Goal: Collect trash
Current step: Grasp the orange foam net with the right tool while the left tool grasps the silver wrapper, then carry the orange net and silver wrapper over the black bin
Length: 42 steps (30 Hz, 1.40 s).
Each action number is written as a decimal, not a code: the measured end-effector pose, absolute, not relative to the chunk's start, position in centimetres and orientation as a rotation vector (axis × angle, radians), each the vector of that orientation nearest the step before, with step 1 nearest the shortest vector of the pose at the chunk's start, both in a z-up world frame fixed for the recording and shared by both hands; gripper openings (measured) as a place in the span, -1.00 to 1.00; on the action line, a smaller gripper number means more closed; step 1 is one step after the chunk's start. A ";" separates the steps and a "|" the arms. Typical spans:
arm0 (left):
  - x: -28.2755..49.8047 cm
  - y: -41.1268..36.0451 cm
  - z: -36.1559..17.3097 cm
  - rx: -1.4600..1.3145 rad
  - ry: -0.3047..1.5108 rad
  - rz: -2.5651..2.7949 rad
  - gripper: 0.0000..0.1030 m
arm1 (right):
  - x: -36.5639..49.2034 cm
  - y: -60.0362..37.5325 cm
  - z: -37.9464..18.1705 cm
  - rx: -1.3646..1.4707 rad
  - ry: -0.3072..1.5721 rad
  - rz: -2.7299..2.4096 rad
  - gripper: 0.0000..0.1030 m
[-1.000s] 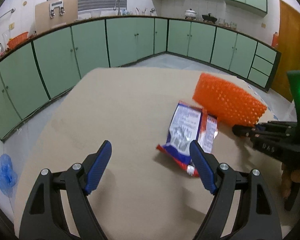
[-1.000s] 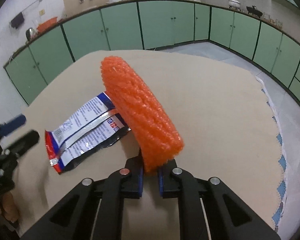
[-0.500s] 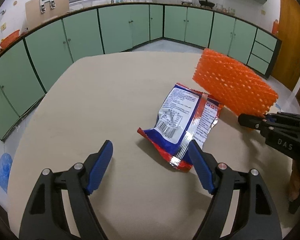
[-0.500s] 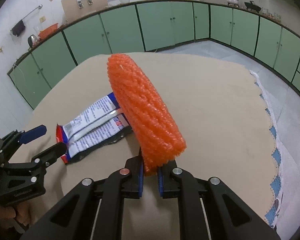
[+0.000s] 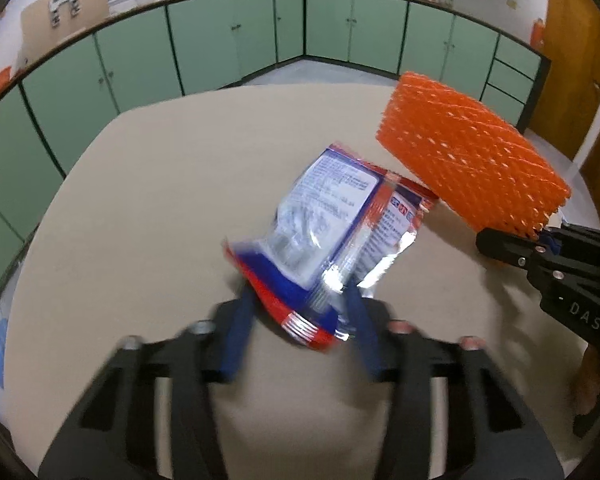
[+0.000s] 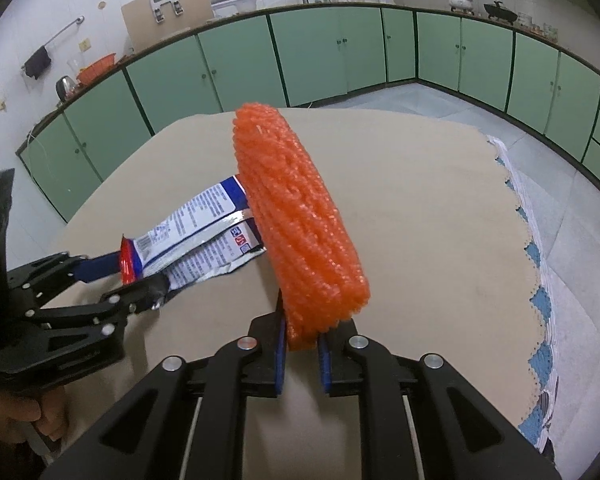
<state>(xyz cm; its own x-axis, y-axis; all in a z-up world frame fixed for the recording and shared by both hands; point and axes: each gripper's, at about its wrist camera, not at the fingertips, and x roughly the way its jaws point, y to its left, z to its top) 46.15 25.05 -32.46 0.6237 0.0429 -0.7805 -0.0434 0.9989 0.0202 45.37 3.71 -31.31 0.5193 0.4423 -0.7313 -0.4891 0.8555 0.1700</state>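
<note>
A crumpled snack wrapper, blue, red and silver, lies on the tan table. My left gripper is blurred by motion; its blue fingers are narrowed around the wrapper's near red edge, and I cannot tell if they touch it. From the right wrist view the wrapper sits between the left gripper's fingers. My right gripper is shut on an orange foam net sleeve and holds it above the table. The sleeve shows at the right in the left wrist view.
Green kitchen cabinets run along the walls behind the table. A scalloped blue and white cloth edge hangs at the table's right side. A wooden door stands at the far right.
My left gripper has moved forward onto the wrapper and its fingers have narrowed around its near edge. The right gripper has lifted the orange sleeve slightly.
</note>
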 end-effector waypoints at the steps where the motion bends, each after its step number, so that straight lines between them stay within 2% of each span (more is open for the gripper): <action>1: 46.2 24.9 -32.4 0.008 0.888 0.048 -0.42 | 45.5 3.8 -31.2 -0.058 0.861 0.558 -0.74; 4: 45.6 24.6 -31.9 0.006 0.849 0.044 -0.57 | 45.5 3.9 -31.1 -0.059 0.861 0.557 -0.76; 5: 45.5 24.5 -31.7 0.012 0.838 0.043 -0.70 | 45.5 3.9 -31.1 -0.059 0.860 0.558 -0.76; 17: 43.1 24.7 -29.2 -0.002 0.772 0.076 -0.72 | 44.5 3.1 -28.9 -0.039 0.811 0.555 -0.77; 42: 31.5 19.6 -17.6 -0.053 0.602 0.085 -0.72 | 33.9 -4.1 -19.2 -0.013 0.651 0.526 -0.78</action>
